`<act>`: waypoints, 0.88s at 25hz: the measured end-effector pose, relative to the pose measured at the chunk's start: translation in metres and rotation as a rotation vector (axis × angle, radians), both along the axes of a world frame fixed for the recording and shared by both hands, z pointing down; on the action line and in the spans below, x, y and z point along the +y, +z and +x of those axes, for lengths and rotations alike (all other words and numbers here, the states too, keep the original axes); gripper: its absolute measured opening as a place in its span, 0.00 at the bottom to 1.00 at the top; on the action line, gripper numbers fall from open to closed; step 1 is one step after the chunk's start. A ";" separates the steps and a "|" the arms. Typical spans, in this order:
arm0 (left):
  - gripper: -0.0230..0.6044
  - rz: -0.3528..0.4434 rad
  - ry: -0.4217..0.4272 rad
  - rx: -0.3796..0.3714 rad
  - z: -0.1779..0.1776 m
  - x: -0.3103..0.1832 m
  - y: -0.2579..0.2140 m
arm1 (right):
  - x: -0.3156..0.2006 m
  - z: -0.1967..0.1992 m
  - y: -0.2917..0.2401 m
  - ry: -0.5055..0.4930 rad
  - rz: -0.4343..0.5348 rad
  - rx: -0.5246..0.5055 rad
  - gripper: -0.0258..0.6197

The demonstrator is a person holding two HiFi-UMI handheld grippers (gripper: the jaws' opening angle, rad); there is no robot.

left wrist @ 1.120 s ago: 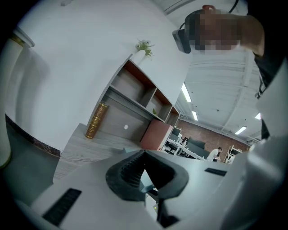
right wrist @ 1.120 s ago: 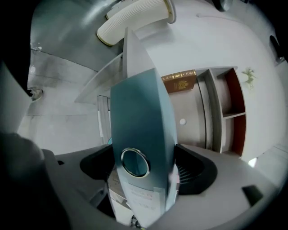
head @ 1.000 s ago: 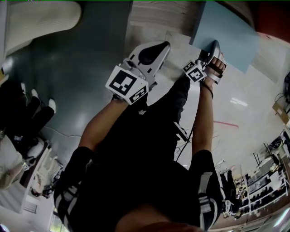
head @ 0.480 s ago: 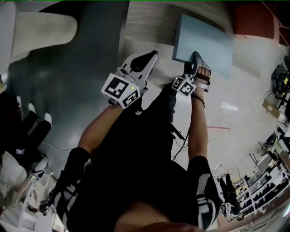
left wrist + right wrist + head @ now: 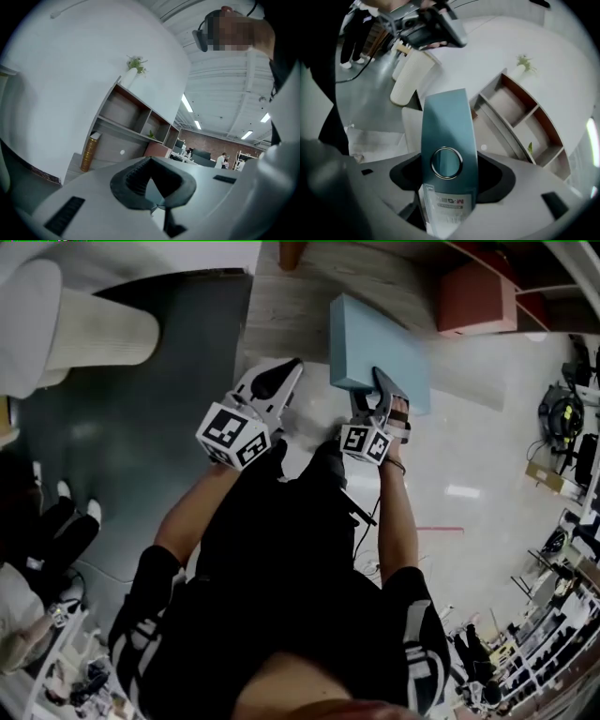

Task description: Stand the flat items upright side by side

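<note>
A pale blue file folder (image 5: 375, 345) hangs in the air, with my right gripper (image 5: 370, 396) shut on its near edge. In the right gripper view its spine (image 5: 447, 126), with a ring hole and a label, stands between the jaws of my right gripper (image 5: 449, 190). Those jaws have just been closing on the folder. To the folder's left, my left gripper (image 5: 289, 369) is shut with nothing in it. In the left gripper view its pads (image 5: 152, 183) meet with nothing between them. No other flat items are in view.
A wooden shelf unit (image 5: 133, 122) with open compartments stands ahead, also visible in the right gripper view as the same shelf unit (image 5: 520, 112). A gold cylinder (image 5: 89, 152) stands by it. A white ribbed cylinder (image 5: 94, 329) lies at the left beside dark flooring (image 5: 141, 446).
Both grippers have risen. The blue folder has come up with the right gripper and now sits further left in the head view, with shelving coming into sight behind it.
</note>
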State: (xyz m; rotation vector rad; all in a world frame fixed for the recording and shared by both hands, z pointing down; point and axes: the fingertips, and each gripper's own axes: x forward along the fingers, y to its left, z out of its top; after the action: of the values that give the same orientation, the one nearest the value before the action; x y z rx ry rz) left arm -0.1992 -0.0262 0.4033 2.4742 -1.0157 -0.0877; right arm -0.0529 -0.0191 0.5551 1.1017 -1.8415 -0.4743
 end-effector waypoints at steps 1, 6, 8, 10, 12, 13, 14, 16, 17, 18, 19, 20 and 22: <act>0.07 0.010 -0.011 0.001 0.008 -0.001 -0.008 | -0.005 0.010 -0.016 0.014 0.014 -0.069 0.52; 0.07 0.069 -0.065 0.010 0.023 0.000 -0.044 | -0.021 0.035 -0.077 0.066 0.090 -0.415 0.52; 0.07 0.080 -0.084 0.029 0.033 0.001 -0.054 | -0.026 0.056 -0.089 0.115 0.120 -0.552 0.51; 0.07 0.087 -0.095 0.048 0.049 0.000 -0.061 | -0.032 0.087 -0.094 0.177 0.146 -0.668 0.51; 0.07 0.090 -0.097 0.052 0.062 0.000 -0.067 | -0.038 0.114 -0.095 0.233 0.164 -0.738 0.51; 0.07 0.095 -0.091 0.046 0.067 -0.001 -0.069 | -0.041 0.125 -0.094 0.261 0.168 -0.757 0.51; 0.07 0.102 -0.085 0.040 0.074 -0.001 -0.072 | -0.044 0.137 -0.092 0.292 0.168 -0.773 0.51; 0.07 0.105 -0.073 0.034 0.088 0.000 -0.077 | -0.046 0.162 -0.089 0.370 0.158 -0.810 0.51; 0.07 0.106 -0.066 0.033 0.096 0.001 -0.079 | -0.045 0.176 -0.087 0.414 0.150 -0.832 0.51; 0.07 0.107 -0.059 0.032 0.105 0.003 -0.080 | -0.042 0.189 -0.084 0.456 0.139 -0.850 0.51; 0.07 0.107 -0.053 0.030 0.113 0.004 -0.080 | -0.040 0.201 -0.080 0.493 0.126 -0.861 0.51; 0.07 0.107 -0.048 0.027 0.121 0.005 -0.080 | -0.037 0.211 -0.075 0.524 0.113 -0.867 0.50; 0.07 0.107 -0.040 0.028 0.134 0.007 -0.079 | -0.030 0.226 -0.065 0.569 0.092 -0.876 0.50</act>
State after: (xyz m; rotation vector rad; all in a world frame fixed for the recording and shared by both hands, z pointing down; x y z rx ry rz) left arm -0.0654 -0.0193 0.3239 2.5414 -1.0746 -0.1944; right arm 0.1731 -0.0488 0.4902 2.0222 -2.0720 0.3252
